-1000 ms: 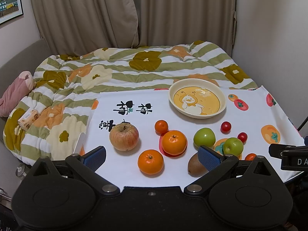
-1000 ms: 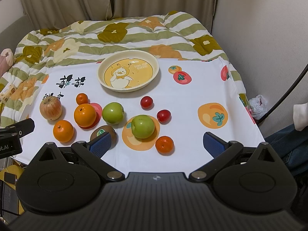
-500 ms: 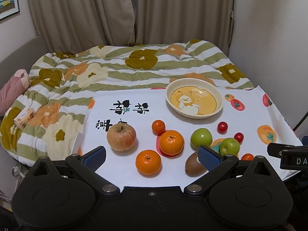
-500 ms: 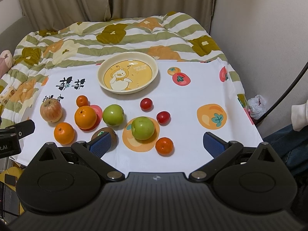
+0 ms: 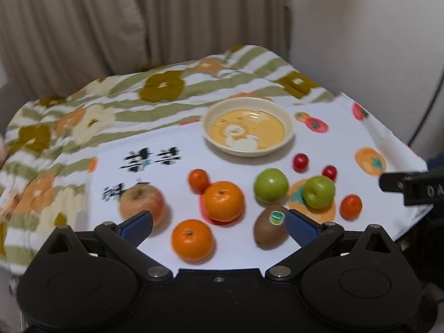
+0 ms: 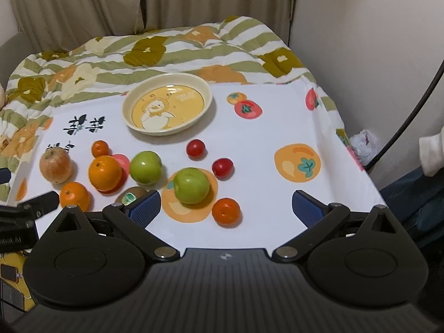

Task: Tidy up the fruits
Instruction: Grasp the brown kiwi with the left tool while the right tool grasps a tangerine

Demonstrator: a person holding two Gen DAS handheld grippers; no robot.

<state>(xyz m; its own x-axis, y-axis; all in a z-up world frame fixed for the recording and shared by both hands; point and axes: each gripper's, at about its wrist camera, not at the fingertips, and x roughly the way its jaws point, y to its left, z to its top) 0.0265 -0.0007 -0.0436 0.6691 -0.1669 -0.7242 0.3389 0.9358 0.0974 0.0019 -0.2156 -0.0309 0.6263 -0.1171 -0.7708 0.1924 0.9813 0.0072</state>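
Here, the left gripper (image 5: 219,223) was held spread wide with nothing between its blue fingers (image 5: 137,226), above the near edge of the white cloth (image 6: 263,127). The right gripper (image 6: 226,204) was likewise released and empty, and it was held over the near right part of the same cloth. The cloth was laid on a bed, over a striped quilt (image 6: 166,52) with flowers.

A cream bowl (image 6: 205,94) with a duck picture inside was seen at the far middle of the cloth, and no fruit was in it. The fruits were spread nearer than the bowl. A reddish apple (image 5: 141,201) was placed at the left, partly hidden by the left finger. A small mandarin (image 5: 198,180) was seen just beside a large orange (image 5: 223,201), and another orange (image 5: 192,240) lay nearer. A kiwi (image 5: 270,230) with a green sticker was found beside the right finger of the left gripper. Two green apples (image 6: 145,168) (image 6: 191,185) were placed near the middle, the right one on a printed orange picture. Two small red fruits (image 6: 195,148) (image 6: 222,167) lay between the apples and the bowl, apart from each other. One small mandarin (image 6: 226,211) was seen nearest, just right of the second green apple.

The left view was a little blurred.
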